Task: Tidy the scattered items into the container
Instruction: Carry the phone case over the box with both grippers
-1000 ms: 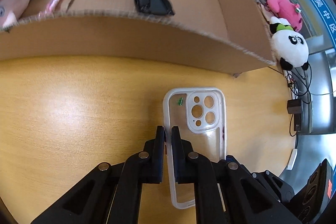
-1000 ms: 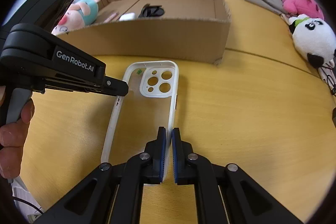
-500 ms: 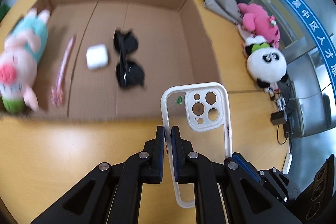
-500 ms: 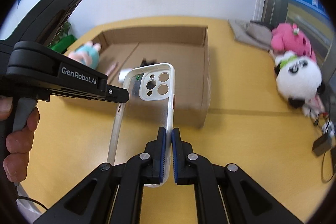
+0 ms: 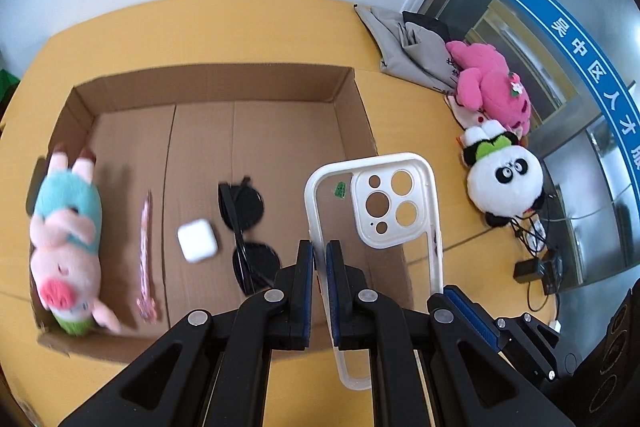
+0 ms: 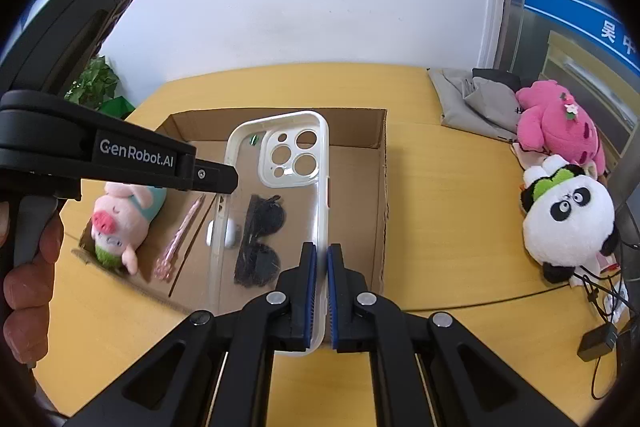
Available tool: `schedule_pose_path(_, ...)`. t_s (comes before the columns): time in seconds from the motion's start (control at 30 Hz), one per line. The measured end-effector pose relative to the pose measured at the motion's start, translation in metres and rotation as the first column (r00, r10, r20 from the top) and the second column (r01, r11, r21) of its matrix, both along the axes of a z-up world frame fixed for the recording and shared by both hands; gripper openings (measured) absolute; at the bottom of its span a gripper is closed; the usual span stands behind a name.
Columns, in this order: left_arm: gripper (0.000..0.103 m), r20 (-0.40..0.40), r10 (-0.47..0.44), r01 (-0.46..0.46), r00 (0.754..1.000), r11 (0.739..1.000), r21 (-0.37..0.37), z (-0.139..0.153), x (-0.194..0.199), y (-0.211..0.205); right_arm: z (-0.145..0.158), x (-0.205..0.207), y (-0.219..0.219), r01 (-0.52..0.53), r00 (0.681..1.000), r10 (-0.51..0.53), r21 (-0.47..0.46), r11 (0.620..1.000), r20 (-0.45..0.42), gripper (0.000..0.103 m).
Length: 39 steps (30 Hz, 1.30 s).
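The phone case (image 6: 276, 227), clear-backed with a white rim, is held in the air above the open box (image 5: 352, 99), its camera cutout pointed toward the far wall of the box. It is gripped on both long edges: the left gripper (image 5: 320, 263) is closed tight on the left rim, and the right gripper (image 6: 321, 267) is closed tight on the right rim near the lower end. Only thin strips of rim are pinched, so a slip is judged the main risk; if the two hands were drawn apart or twisted against each other, the flexible rim could be bent and pulled out of one pair of pads. If only one grip were let go, the case could swing from the other and be dropped outside the box or against its near wall. Inside the box, sunglasses (image 5: 246, 231), a white earbud case (image 5: 197, 241), a pink pen (image 5: 145, 251) and a plush pig (image 5: 66, 247) are already lying, so a release made straight below might land the case on the sunglasses. On the table (image 6: 440, 227) beside the box, a panda (image 6: 568, 223) and a pink plush (image 6: 556, 127) are left untidied.
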State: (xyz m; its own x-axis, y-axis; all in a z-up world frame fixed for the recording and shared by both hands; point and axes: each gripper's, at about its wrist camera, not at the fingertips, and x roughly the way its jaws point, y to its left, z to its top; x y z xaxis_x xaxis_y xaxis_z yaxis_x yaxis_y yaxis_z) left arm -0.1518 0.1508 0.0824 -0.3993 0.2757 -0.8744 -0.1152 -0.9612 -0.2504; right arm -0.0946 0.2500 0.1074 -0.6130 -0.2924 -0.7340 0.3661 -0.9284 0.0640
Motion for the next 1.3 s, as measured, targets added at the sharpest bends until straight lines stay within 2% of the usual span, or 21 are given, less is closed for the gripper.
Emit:
schedule_pose_path(0.03,0.006,0.006,-0.001,0.001,1.000,1.000,-0.002,-0.001,-0.007,0.000,-0.001,-0.006,-0.001,-0.137,0.991,0.137,0.024,0.990,-0.001,0.005)
schedule_pose_path(0.23,0.006,0.055,-0.006,0.006,0.998,1.000,-0.011,-0.020,-0.047,0.003,-0.020,-0.046,-0.011,-0.115,0.991,0.113,0.024,0.993,0.065,0.005)
schedule_pose_path(0.63,0.005,0.203,-0.012,0.016,0.979,1.000,-0.017,-0.101,-0.105,0.002,-0.088,-0.097,-0.034,-0.096,0.972,0.075,0.086,0.992,0.224,0.004)
schedule_pose_path(0.83,0.005,0.264,-0.010,0.016,0.964,1.000,-0.020,-0.137,-0.118,0.003,-0.111,-0.106,-0.047,-0.104,0.967,0.058,0.175,0.979,0.250,0.004)
schedule_pose_path(0.97,0.005,0.294,-0.010,0.017,0.956,1.000,-0.021,-0.151,-0.123,0.003,-0.115,-0.105,-0.056,-0.107,0.972,0.051,0.242,0.964,0.228,0.004)
schedule_pose_path(1.2,0.006,0.337,-0.016,0.019,0.941,1.000,-0.006,-0.161,-0.126,0.005,-0.118,-0.102,-0.062,-0.116,0.974,0.044,0.321,0.940,0.222,0.005)
schedule_pose_path(1.3,0.008,0.324,-0.005,0.011,0.946,1.000,-0.015,-0.158,-0.123,0.004,-0.118,-0.100,-0.063,-0.122,0.973,0.049,0.322,0.939,0.225,0.006)
